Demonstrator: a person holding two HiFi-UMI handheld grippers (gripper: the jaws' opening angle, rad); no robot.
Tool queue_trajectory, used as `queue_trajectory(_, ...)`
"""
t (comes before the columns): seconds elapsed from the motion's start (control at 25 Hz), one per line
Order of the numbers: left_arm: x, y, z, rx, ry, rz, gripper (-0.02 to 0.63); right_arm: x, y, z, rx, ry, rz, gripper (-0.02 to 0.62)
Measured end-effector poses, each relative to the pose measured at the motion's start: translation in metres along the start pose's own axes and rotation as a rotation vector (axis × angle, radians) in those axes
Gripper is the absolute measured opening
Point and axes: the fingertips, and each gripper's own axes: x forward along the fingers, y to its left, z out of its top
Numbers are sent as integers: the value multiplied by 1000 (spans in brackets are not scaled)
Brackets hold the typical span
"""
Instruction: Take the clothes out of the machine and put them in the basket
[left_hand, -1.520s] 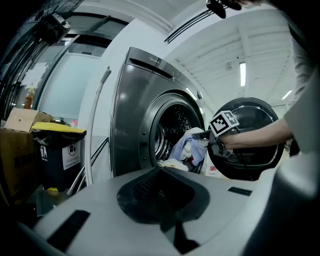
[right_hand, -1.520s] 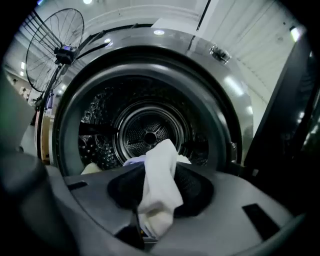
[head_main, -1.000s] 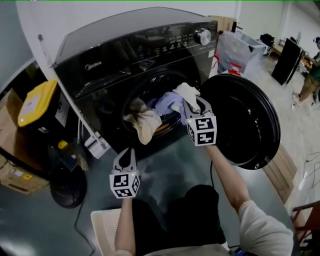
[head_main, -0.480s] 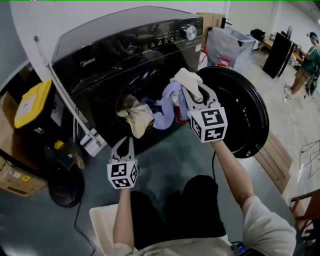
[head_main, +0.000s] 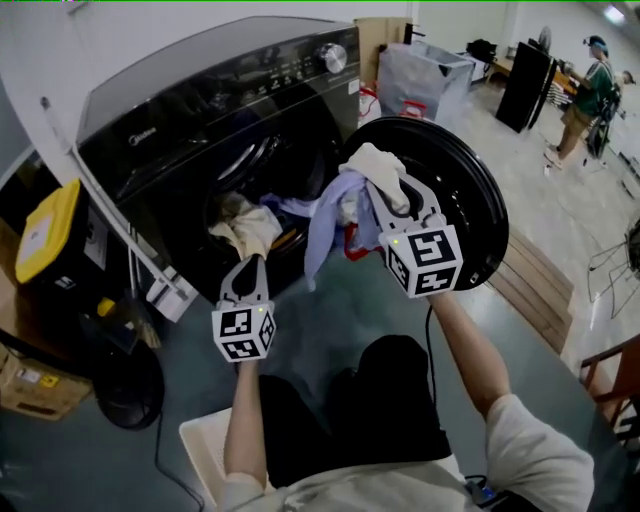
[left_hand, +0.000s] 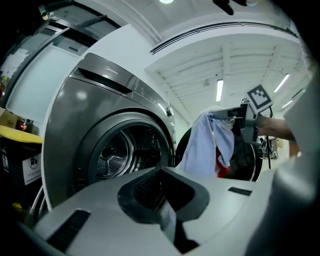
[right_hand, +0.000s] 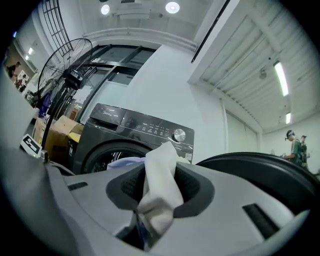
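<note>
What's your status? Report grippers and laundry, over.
Right gripper shut on cream cloth and lilac garment, hanging before round black door. Left gripper shut, empty. Beige cloth in black washer mouth. White plastic basket below, unobstructed.

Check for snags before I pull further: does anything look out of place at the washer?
A beige garment hangs half out of the washer, and a white-and-lilac bundle dangles loose from the right tool.

The person wears a pale short-sleeved shirt (head_main: 530, 455) — black legwear (head_main: 390, 400).
</note>
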Motion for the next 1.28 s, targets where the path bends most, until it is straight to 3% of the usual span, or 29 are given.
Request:
queue_trajectory(0.48, 53, -104, 23, -2, -36, -209, 19, -90, -75, 34, -39, -23, -172, 135)
queue_trajectory(0.76, 63, -137, 36, -23, -52, -265, 20, -125, -89, 38, -53, -2, -211, 135)
queue_trajectory(1.04, 66, -181, 39, -24, -55, -339, 18, -173, -128, 62, -91, -10, -311, 135)
queue_trajectory(1.28, 59, -194, 39, 4, -45, -353, 20, -194, -145, 82, -103, -42, -344, 133)
